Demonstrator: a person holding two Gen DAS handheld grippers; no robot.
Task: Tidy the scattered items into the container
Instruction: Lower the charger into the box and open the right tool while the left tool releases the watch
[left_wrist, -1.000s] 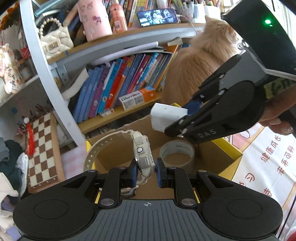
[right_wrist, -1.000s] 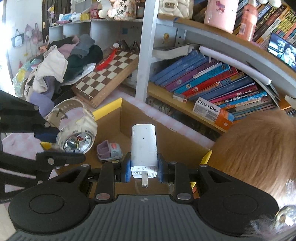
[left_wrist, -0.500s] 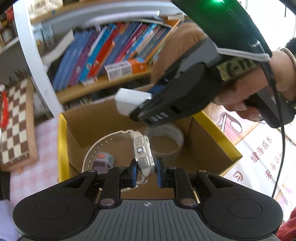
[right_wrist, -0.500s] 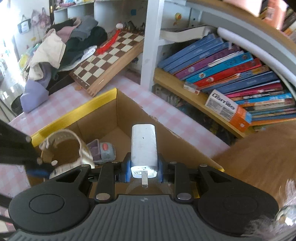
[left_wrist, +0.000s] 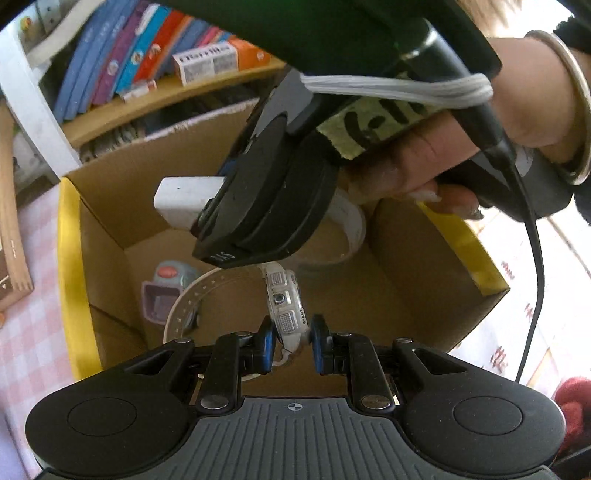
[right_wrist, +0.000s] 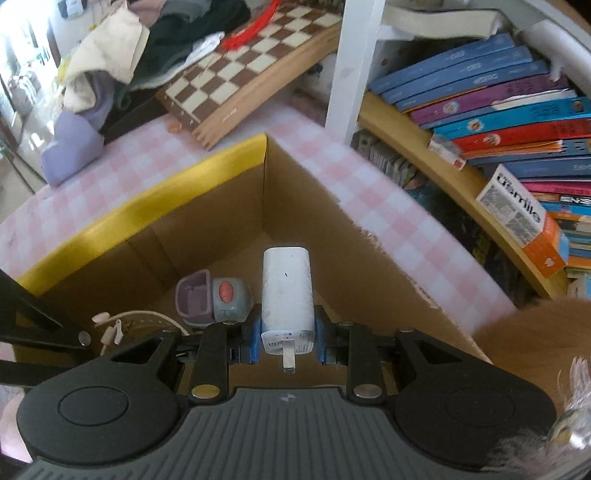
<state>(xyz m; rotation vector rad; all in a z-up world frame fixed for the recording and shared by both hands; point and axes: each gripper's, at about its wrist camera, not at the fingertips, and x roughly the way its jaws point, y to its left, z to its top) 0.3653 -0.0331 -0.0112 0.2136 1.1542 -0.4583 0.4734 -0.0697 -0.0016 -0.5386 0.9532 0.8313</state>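
Observation:
My left gripper (left_wrist: 291, 341) is shut on a white wristwatch (left_wrist: 286, 306), gripping its case edge-on, with the strap (left_wrist: 192, 299) looping left over the open cardboard box (left_wrist: 110, 177). My right gripper (right_wrist: 288, 341) is shut on a white charger plug (right_wrist: 287, 291), prong toward the camera, held over the same box (right_wrist: 207, 218). The left wrist view shows the right gripper's body and the charger (left_wrist: 184, 197) hanging above the box interior. A purple-grey toy (right_wrist: 210, 299) and a tape roll (left_wrist: 351, 225) lie on the box floor.
The box has yellow rims (left_wrist: 68, 266) and stands on a pink checked cloth (right_wrist: 388, 206). A chessboard (right_wrist: 251, 59) and a clothes pile (right_wrist: 122, 55) lie beyond it. Bookshelves (right_wrist: 498, 122) run behind. Orange fur of a cat (right_wrist: 524, 339) is at the right. A person's hand (left_wrist: 424, 158) holds the right gripper.
Both grippers have tilted downward and moved in over the box, still holding the watch and the charger. The right gripper now fills more of the left wrist view.

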